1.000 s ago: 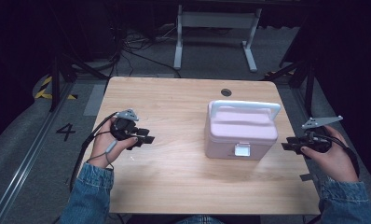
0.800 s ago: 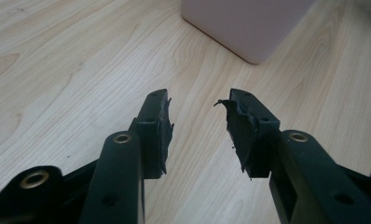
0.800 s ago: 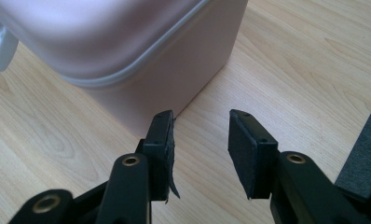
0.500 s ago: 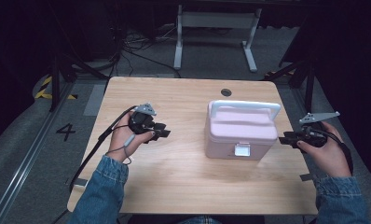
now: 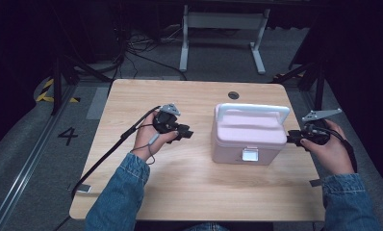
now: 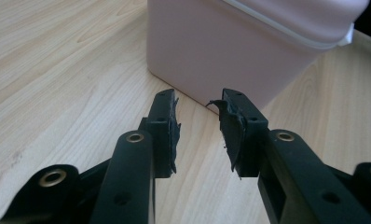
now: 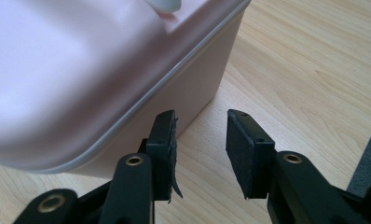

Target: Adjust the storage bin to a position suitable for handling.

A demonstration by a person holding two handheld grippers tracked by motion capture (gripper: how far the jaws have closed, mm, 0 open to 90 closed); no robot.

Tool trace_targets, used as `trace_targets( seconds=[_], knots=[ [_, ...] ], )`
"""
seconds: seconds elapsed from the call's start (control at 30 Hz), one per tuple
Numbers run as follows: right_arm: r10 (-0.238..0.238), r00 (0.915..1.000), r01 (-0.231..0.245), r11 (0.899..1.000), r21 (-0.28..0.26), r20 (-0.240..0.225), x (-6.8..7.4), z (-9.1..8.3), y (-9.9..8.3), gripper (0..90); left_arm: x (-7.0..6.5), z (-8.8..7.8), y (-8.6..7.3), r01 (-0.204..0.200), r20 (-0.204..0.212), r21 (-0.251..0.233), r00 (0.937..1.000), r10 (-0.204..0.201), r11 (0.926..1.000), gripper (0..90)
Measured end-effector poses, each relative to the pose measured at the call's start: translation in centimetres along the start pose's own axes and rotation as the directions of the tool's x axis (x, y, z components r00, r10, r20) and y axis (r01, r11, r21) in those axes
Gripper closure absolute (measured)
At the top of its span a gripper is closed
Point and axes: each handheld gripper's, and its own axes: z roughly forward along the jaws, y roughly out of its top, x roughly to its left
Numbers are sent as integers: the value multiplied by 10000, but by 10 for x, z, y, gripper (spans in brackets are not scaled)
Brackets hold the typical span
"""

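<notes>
I have the pink box sitting right of the table's middle in the high view, lid on, its white handle lying across the top toward 12 o'clock and the small white latch facing me at 6 o'clock.

My left gripper sits at the box's 9 o'clock, near it but apart, pointing toward it. A second ago that hand was much closer to the table's left edge; it has travelled across toward the box since then. Its jaws have just been closing, yet in the left gripper view a clear gap remains between the pads with nothing in it, only bare wood, and the pink wall of the box stands ahead of the tips.

My right gripper is at the box's 3 o'clock, its tips just beside the box's side. Compared with a second ago it has crept in a little from the table's right edge. In the right gripper view the jaws stand apart and empty, with the box's corner beside the left pad; I cannot tell whether that pad touches it. The box itself has not shifted between the frames.
</notes>
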Motion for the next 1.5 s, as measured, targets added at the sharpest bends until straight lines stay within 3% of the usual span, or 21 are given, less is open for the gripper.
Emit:
trace_targets(
  seconds=[0.2,0.33,0.53,0.63,0.67,0.77,1.03,1.17,1.3,1.5],
  knots=[
    [65,9998,-65,10000,12,-169,-1,8,0,640,-4,21,9,-352,150,149,9993,350,9993,672],
    [118,9997,-118,9999,23,-202,-2,12,-1,640,-9,34,14,-689,16,297,9976,689,9972,675],
    [32,9998,-32,10000,1,-215,-1,13,0,650,-14,48,19,-770,259,339,9968,761,9965,678],
    [23,9997,-23,10000,-16,-234,-1,13,0,668,-18,54,21,-717,682,212,9952,701,9972,667],
    [6,9997,-6,10000,-18,-233,-1,13,0,677,-21,56,22,-873,474,485,9953,850,9950,677],
    [-32,9996,31,10000,-11,-280,0,13,0,706,-23,58,23,-1038,236,697,9945,1024,9922,674],
    [-17,9982,32,9996,264,-593,6,13,3,900,-24,57,23,-927,320,736,9954,906,9930,690],
    [-148,9982,174,9989,432,-585,10,13,6,900,-27,51,23,-1034,261,1063,9945,1012,9889,705],
    [-193,9953,228,9991,366,-948,17,14,8,900,-28,42,20,-1090,68,1345,9940,1091,9849,708],
    [-475,9927,525,9977,428,-1107,37,17,12,900,-32,25,11,-1129,-288,1666,9924,1193,9795,715]
  ],
)
